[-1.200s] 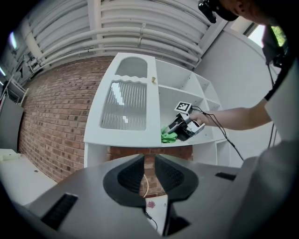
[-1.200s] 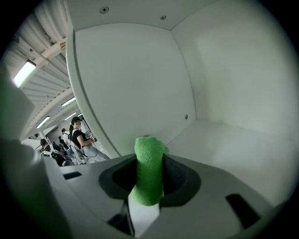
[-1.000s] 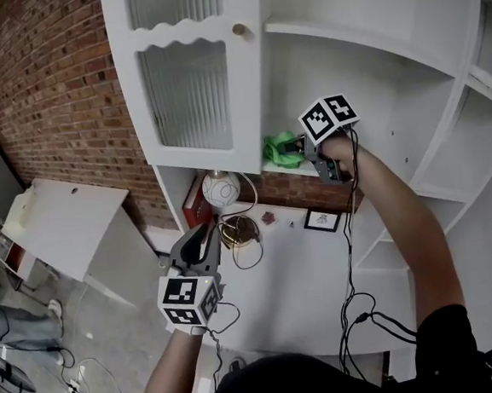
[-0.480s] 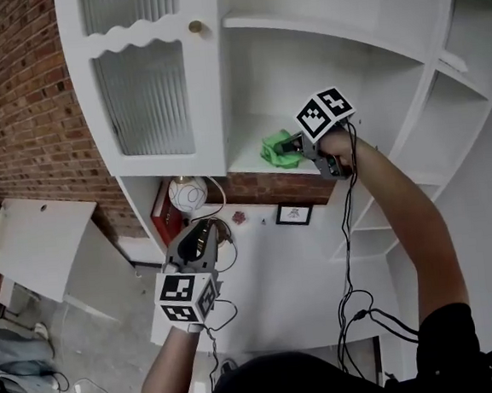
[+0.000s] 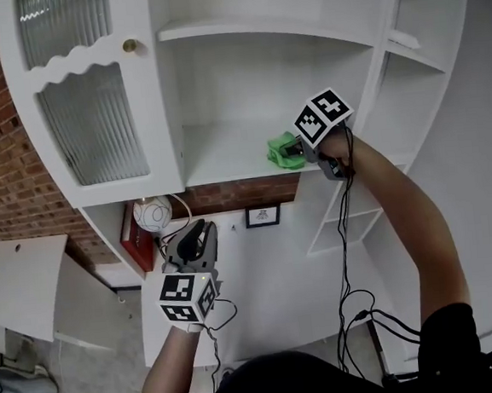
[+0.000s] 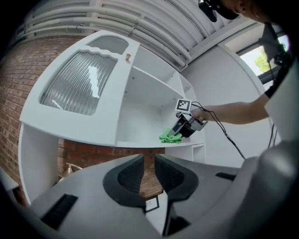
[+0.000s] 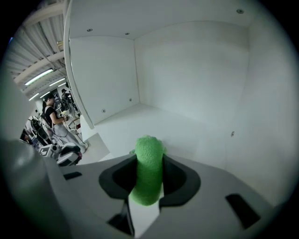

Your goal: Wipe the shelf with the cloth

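**Ana:** Two grippers show in the head view. What does each one do?

**Ben:** The right gripper reaches into the open compartment. It presses the green cloth on the shelf, near the right front edge. The left gripper hangs low, well apart from the shelf, and takes no part.

**Ana:** And the left gripper view?

**Ben:** Its jaws stand only a narrow slit apart, and I see nothing between them. Far ahead, the cloth lies on the board under the other gripper, beside the ribbed glass door.

**Ana:** Does the right gripper view show the hold?

**Ben:** Yes. A thick fold of the cloth is pinched between both pads and bulges above them. Beyond it the white board runs bare to the back wall and to the left corner.

**Ana:** So how to wipe well?

**Ben:** I think most of the board is not yet wiped. The pinch should be firm, so the fold does not slip out. The gripper should tilt down, so more cloth lies flat on the board. Then come long overlapping strokes toward the door side, and afterwards into the back corner. The cable on the right arm could catch on the shelf edge, so it needs some care.
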Demonstrator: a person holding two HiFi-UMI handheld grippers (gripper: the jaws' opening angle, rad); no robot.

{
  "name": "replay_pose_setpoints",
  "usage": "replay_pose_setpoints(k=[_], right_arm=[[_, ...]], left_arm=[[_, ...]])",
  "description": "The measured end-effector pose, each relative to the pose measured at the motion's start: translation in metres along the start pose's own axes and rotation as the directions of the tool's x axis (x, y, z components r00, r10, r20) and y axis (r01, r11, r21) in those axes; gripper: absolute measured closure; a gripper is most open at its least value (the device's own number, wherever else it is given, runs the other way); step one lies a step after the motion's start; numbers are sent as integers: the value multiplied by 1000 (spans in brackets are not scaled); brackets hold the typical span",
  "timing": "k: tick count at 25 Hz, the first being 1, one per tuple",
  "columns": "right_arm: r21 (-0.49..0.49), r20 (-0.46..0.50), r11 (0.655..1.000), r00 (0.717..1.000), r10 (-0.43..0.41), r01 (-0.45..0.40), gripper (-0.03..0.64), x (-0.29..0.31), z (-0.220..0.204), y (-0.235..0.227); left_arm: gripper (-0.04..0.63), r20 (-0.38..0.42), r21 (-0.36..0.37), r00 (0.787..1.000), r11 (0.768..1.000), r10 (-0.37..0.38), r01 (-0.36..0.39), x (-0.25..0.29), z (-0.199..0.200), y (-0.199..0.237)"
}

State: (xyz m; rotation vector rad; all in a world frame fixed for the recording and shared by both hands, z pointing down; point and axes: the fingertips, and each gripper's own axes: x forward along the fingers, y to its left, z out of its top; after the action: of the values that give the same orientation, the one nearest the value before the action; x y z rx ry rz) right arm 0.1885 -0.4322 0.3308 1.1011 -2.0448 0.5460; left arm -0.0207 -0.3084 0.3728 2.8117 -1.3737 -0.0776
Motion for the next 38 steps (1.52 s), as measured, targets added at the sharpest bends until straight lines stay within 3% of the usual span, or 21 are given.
replay_pose_setpoints(k=[11, 15, 20, 29, 34, 36, 38], right_arm=[[-3, -56, 970, 969, -242, 242, 502, -29, -33, -43], [-43, -75, 934, 931, -357, 354, 502, -37, -40, -55], [-148, -104, 861, 859, -502, 486, 502, -45, -48, -66], [-364, -119, 679, 692, -712, 637, 505, -55, -66, -80], [-450, -100, 598, 629, -771, 663, 505, -56, -68, -80], [-522, -82, 529, 578, -812, 669, 505, -56, -67, -79], [-612, -48, 434, 518, -854, 661, 503, -57, -66, -77]], left_arm=[[526, 16, -12, 993, 993, -114, 115, 21, 2, -19], [526, 14, -18, 991, 990, -136, 137, 23, 1, -17], [526, 17, -15, 986, 986, -164, 165, 26, 2, -19], [526, 22, -17, 979, 979, -204, 204, 31, 3, -24], [526, 22, -21, 975, 975, -220, 220, 34, 2, -30], [526, 23, -24, 974, 974, -224, 225, 34, 2, -33], [526, 22, -30, 975, 974, -223, 223, 34, 0, -35]])
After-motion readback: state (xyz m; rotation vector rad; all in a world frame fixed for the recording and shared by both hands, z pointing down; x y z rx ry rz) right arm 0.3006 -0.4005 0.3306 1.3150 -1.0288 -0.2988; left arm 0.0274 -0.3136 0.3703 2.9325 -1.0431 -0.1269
